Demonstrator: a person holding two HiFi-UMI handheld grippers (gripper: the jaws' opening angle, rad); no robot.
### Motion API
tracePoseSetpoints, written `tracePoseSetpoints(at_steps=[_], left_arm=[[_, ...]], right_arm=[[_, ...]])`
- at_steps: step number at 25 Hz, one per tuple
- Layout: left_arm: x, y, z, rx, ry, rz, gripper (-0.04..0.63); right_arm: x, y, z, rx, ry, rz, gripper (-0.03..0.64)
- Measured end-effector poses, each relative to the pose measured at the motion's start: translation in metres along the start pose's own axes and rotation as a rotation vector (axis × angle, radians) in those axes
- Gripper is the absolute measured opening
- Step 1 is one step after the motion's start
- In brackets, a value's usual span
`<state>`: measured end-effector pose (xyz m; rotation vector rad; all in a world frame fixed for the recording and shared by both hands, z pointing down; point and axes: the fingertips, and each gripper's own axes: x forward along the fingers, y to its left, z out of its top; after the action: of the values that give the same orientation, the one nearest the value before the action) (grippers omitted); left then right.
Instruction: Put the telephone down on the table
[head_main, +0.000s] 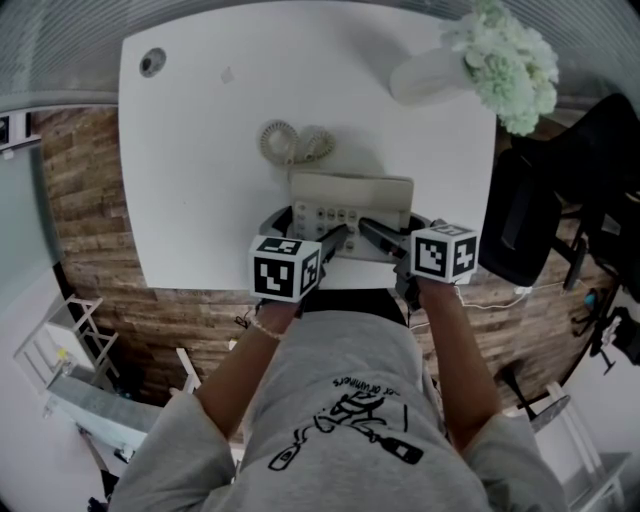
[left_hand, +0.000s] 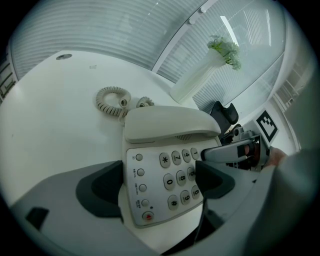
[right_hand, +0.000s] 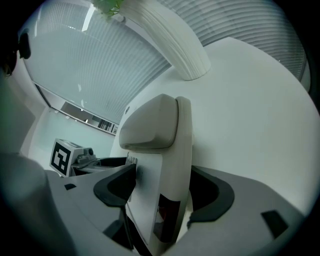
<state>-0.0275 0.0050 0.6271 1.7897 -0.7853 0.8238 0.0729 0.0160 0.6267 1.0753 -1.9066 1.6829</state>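
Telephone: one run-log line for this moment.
telephone: at table near edge, contact unclear | left gripper: shut on telephone | right gripper: shut on telephone | handset: cradled | cord: coiled on table

A tall white ribbed vase holds a bunch of pale green and white flowers; in the right gripper view only a few leaves show at the top edge. Behind the vase, horizontal window blinds fill the background. A black office chair stands near the vase, on the side nearer the person. Brown wooden plank flooring lies below, and a white wire-frame rack stands on it well apart from the vase, at the head view's lower left.
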Motion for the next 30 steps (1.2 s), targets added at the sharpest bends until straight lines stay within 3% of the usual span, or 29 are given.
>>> tracePoseSetpoints(at_steps=[16,25,30], left_arm=[[-0.021,0.007,0.021,0.035,-0.058,0.002,0.443],[-0.045,-0.01,0.038,0.078,-0.122,-0.043,0.407],[-0.068,-0.038,0.058,0.145,-0.212,-0.112,0.366]], right_arm=[[-0.015,-0.003,0.004,-0.058,-0.038,-0.093,0.324],[-0.05,-0.007,0.022,-0.141,-0.159,-0.174,0.324],[-0.076,0.001,0.034,-0.241,-0.229,-0.22,0.322]])
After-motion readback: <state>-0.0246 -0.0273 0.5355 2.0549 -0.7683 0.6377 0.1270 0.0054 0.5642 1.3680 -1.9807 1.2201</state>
